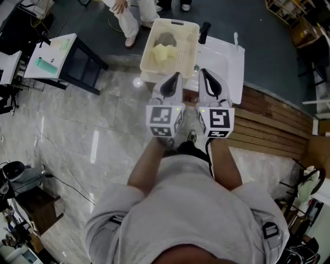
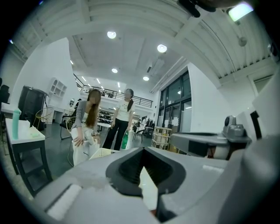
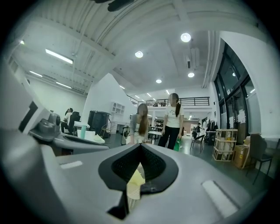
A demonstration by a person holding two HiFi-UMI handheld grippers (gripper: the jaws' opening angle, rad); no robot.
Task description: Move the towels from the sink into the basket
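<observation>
A cream slatted basket point(image 1: 191, 44) stands on the floor ahead of me, holding a yellow towel point(image 1: 164, 51) and a greyish towel point(image 1: 166, 38). To its right is the white sink point(image 1: 232, 62) with a black faucet point(image 1: 204, 32); no towel shows in the part of it I see. My left gripper point(image 1: 175, 76) hovers at the basket's near rim, shut and empty. My right gripper point(image 1: 202, 72) is beside it over the sink's near edge, also shut with nothing held. In the right gripper view the yellow towel point(image 3: 134, 180) shows below the closed jaws.
A black table with a white top point(image 1: 54, 51) carrying a green bottle point(image 1: 45, 65) stands at far left. A person point(image 1: 129, 15) stands just beyond the basket. A wooden platform point(image 1: 268, 124) lies to the right, and cables trail over the glossy floor at left.
</observation>
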